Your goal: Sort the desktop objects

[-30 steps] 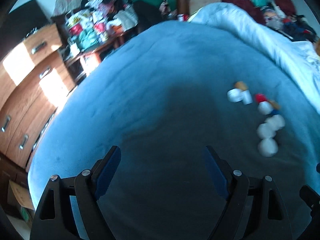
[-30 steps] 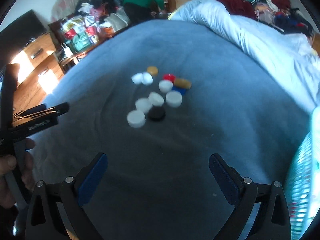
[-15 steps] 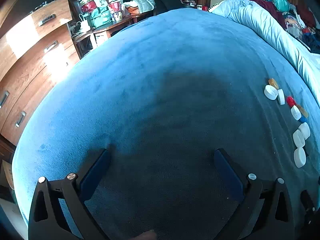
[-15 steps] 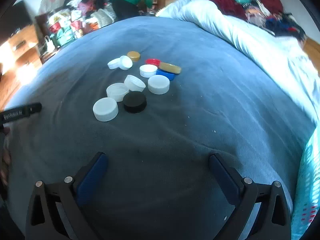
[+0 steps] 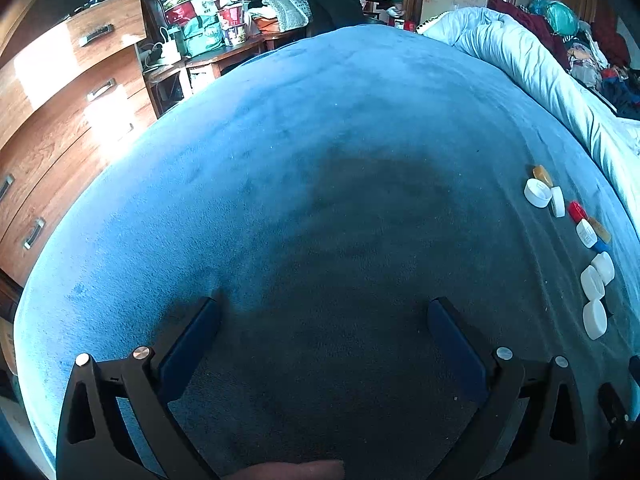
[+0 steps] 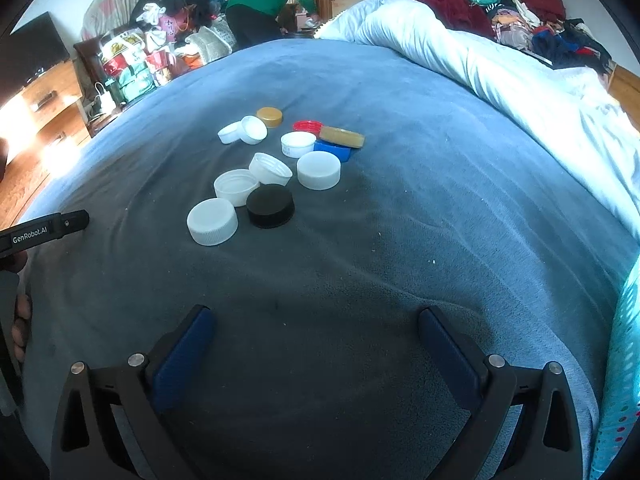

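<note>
Several bottle caps lie clustered on the blue blanket (image 6: 400,240): a black cap (image 6: 270,211), a white cap (image 6: 212,221) beside it, another white cap (image 6: 319,169), a blue cap (image 6: 334,149) under a flat gold lid (image 6: 341,137), a red cap (image 6: 307,125) and a small gold cap (image 6: 269,116). My right gripper (image 6: 316,320) stands open over bare blanket, well short of the caps. My left gripper (image 5: 324,312) is also open and empty over bare blanket; the caps (image 5: 592,284) lie far to its right.
A rolled pale duvet (image 6: 500,76) borders the blanket's right side. A wooden dresser (image 5: 60,120) stands left of the bed, with a cluttered desk (image 5: 208,36) behind. A person in a green top (image 6: 268,4) bends over at the back. A perforated teal basket (image 6: 620,360) is at the right edge.
Both grippers sank closer to the blanket. The left gripper's jaws spread wider, and the caps slid toward the right edge of its view.
</note>
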The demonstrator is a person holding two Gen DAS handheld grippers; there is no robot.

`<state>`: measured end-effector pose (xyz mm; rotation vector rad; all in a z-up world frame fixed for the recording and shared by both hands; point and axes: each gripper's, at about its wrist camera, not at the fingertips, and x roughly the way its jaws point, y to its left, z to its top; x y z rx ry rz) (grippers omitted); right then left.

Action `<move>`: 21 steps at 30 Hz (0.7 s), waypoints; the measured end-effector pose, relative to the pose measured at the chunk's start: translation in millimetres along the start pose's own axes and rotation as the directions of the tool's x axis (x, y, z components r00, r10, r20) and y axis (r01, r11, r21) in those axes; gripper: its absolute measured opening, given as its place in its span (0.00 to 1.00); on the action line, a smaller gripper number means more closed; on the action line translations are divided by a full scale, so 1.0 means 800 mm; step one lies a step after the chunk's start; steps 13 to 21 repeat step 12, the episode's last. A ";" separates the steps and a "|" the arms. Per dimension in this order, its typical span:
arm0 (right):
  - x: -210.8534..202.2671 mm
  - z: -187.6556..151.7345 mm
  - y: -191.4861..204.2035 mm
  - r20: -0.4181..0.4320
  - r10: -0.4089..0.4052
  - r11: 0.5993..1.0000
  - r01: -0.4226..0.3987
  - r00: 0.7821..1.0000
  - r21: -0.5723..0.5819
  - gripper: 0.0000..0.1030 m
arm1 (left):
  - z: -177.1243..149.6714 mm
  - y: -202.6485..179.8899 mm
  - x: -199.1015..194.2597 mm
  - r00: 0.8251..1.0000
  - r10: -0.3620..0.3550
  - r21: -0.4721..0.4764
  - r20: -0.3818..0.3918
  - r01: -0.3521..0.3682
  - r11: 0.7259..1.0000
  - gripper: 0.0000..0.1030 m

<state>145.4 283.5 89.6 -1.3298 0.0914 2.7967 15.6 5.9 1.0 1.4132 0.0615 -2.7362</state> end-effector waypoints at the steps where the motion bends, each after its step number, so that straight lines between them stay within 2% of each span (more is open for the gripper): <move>1: 0.000 0.000 0.000 0.000 0.001 1.000 -0.001 1.000 0.000 1.00 | 0.000 0.000 0.000 1.000 0.000 0.001 0.000 0.000 1.000 0.99; 21: 0.001 -0.001 -0.001 -0.001 0.000 1.000 0.000 1.000 0.000 1.00 | 0.000 0.000 0.000 1.000 0.000 0.001 0.007 0.000 1.000 0.99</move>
